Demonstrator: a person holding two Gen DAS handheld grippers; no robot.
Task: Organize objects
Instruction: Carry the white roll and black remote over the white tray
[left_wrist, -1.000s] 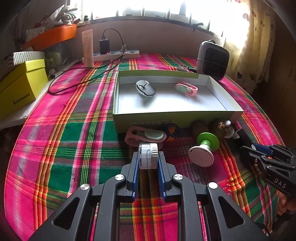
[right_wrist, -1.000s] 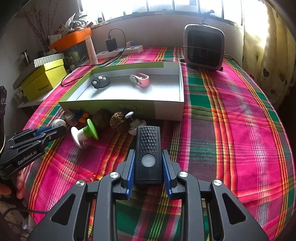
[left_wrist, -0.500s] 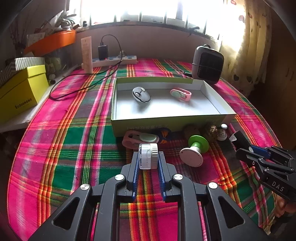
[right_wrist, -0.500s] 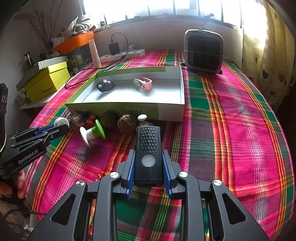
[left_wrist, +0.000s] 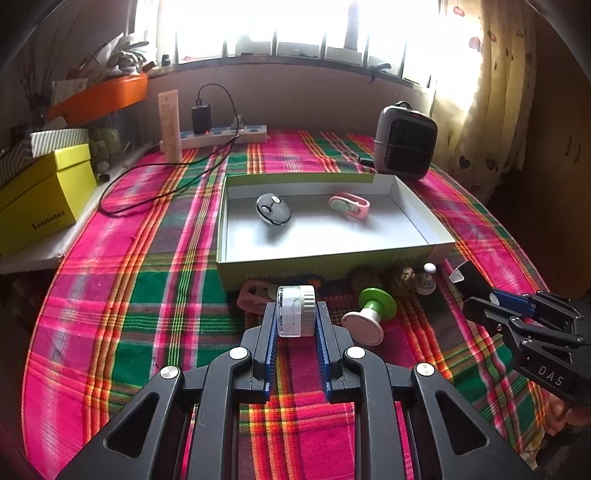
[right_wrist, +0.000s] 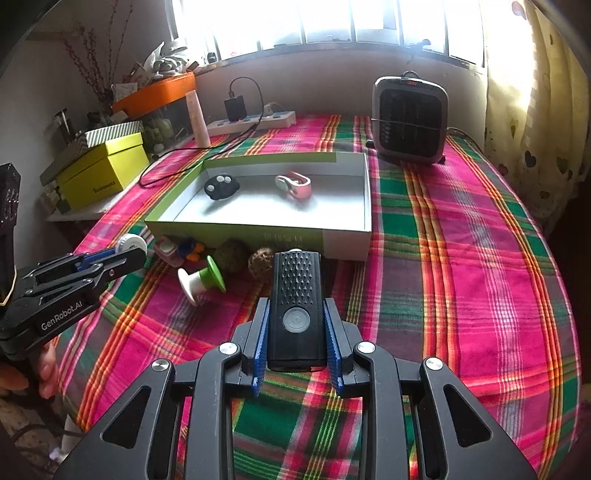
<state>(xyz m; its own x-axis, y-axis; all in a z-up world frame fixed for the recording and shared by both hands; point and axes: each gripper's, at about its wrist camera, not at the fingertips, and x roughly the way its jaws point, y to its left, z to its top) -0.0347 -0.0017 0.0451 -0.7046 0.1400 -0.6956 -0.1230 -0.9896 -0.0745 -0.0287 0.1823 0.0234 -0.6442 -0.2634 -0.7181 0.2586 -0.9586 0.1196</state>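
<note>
Plaid tablecloth (left_wrist: 147, 295) — bright window (left_wrist: 295, 29), curtain (left_wrist: 491, 92), heater (left_wrist: 404, 142) behind tray (left_wrist: 421, 221)

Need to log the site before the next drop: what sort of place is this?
Probably a lived-in home room: a table under a pink and green plaid cloth beside a bright window with heart-print curtains, a small grey space heater, and a white power strip.

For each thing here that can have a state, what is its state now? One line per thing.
left gripper: shut on a small white jar.
right gripper: shut on a black flashlight.
shallow box: open, holding a grey mouse and a pink clip.
green-and-white spool: lying on its side.
charger: plugged into the power strip.
</note>
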